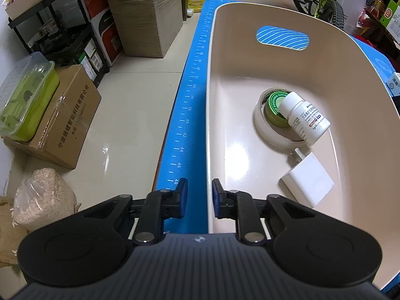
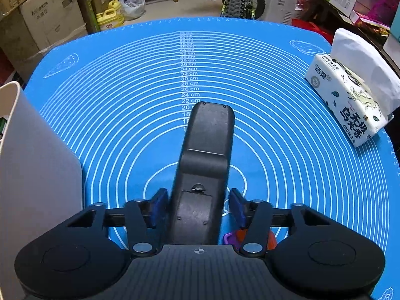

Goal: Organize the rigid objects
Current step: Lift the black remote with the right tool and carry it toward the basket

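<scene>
Right gripper (image 2: 198,206) has a black remote control (image 2: 203,172) between its two blue pads, lying face down so its back with the battery door shows. The pads sit right at its sides, but I cannot tell if they press on it or just stand beside it. It points away over a blue mat (image 2: 287,115) with white rings. A bit of purple and orange peeks out from under the gripper, too hidden to name. A pack of tissues (image 2: 350,100) sits at the far right edge of the mat, and a beige tub (image 1: 325,75) stands at the left side. Left gripper (image 1: 199,198) holds nothing; its pads are a small way apart, over the tub's near rim. Inside the tub lie a white roll of tape (image 1: 271,133), a green tin (image 1: 275,111) resting in the roll's hole, a white pill bottle (image 1: 303,118) tipped over on top of them, and a white plug charger (image 1: 307,183) just beside the roll.
</scene>
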`<state>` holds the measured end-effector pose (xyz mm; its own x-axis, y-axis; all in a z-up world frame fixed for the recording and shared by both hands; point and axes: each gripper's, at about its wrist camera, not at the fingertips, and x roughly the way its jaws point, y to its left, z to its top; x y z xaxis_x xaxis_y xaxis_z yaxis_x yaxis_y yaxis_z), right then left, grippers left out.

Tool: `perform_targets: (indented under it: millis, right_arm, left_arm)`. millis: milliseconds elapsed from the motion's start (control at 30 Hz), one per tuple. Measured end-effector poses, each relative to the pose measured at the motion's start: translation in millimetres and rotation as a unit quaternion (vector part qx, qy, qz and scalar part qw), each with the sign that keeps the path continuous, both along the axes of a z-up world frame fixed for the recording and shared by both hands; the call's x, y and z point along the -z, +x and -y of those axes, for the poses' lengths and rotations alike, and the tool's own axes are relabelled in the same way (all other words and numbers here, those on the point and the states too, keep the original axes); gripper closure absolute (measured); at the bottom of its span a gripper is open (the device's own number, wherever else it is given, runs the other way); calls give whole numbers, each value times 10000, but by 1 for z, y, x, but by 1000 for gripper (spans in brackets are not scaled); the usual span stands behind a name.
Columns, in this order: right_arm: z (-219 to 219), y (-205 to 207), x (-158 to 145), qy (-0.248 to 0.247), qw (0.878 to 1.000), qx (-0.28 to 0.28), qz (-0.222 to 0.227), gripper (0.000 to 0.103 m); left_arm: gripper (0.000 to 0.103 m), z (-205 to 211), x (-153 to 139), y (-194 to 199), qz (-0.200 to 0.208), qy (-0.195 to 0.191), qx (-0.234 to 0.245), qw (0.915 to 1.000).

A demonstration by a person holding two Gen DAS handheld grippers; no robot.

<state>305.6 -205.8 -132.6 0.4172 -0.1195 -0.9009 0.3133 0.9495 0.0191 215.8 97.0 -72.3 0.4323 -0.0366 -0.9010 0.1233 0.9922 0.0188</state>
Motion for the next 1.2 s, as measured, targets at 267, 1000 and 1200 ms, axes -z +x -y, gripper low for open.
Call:
perform_targets:
  millis: [267, 1000, 1200]
  right_arm:
    - [3, -11, -3, 173, 9994, 37, 294, 49]
    - [5, 1, -4, -57, 9988, -262, 400, 48]
    - [11, 14, 2, -61, 9989, -209, 412, 41]
  left_arm:
    - [97, 1, 0, -1, -32, -155, 81, 9998]
    - [100, 0, 0, -1, -41, -195, 68, 9998]
    - [100, 0, 0, -2, -41, -199, 67, 9998]
